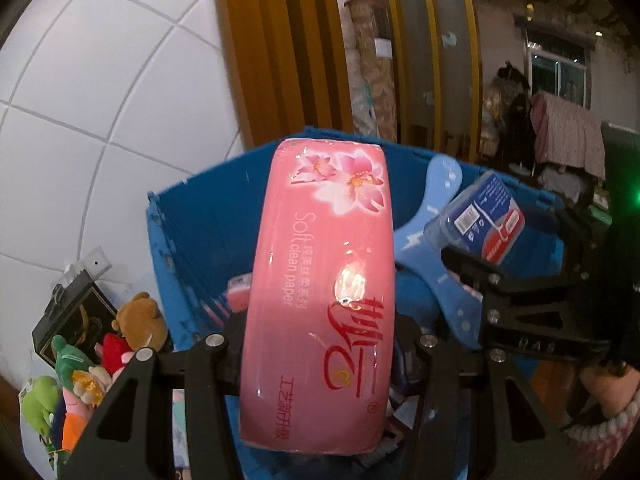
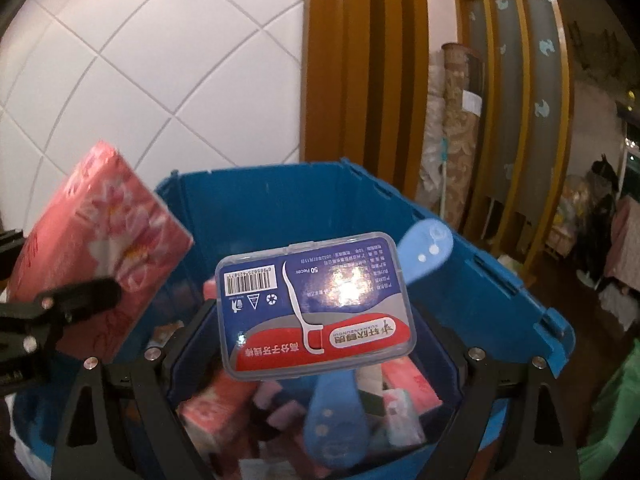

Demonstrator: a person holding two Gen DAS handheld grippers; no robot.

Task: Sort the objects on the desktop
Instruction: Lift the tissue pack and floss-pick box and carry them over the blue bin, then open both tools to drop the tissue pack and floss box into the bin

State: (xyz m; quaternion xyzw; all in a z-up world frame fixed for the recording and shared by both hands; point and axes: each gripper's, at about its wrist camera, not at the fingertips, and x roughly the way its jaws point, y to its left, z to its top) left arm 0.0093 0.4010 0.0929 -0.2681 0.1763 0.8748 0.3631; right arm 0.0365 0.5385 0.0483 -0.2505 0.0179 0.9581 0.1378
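A pink soft-paper tissue pack (image 1: 320,280) stands lengthwise between the fingers of my left gripper (image 1: 322,340), which is shut on it above the blue plastic bin (image 1: 208,200). In the right wrist view the same pack (image 2: 100,240) hangs at the left over the bin's rim, held by the left gripper (image 2: 52,268). My right gripper (image 2: 316,312) is shut on a clear floss-pick box (image 2: 316,304) with a blue and red label, held over the bin (image 2: 280,200). That box (image 1: 476,216) and the right gripper (image 1: 516,236) also show at the right of the left wrist view.
The bin holds several pink tissue packs (image 2: 216,412) and a light-blue plastic piece (image 2: 428,248). Plush toys (image 1: 100,360) and a black box (image 1: 72,320) lie left of the bin by the white tiled wall (image 1: 100,80). A wooden door frame (image 2: 360,60) stands behind.
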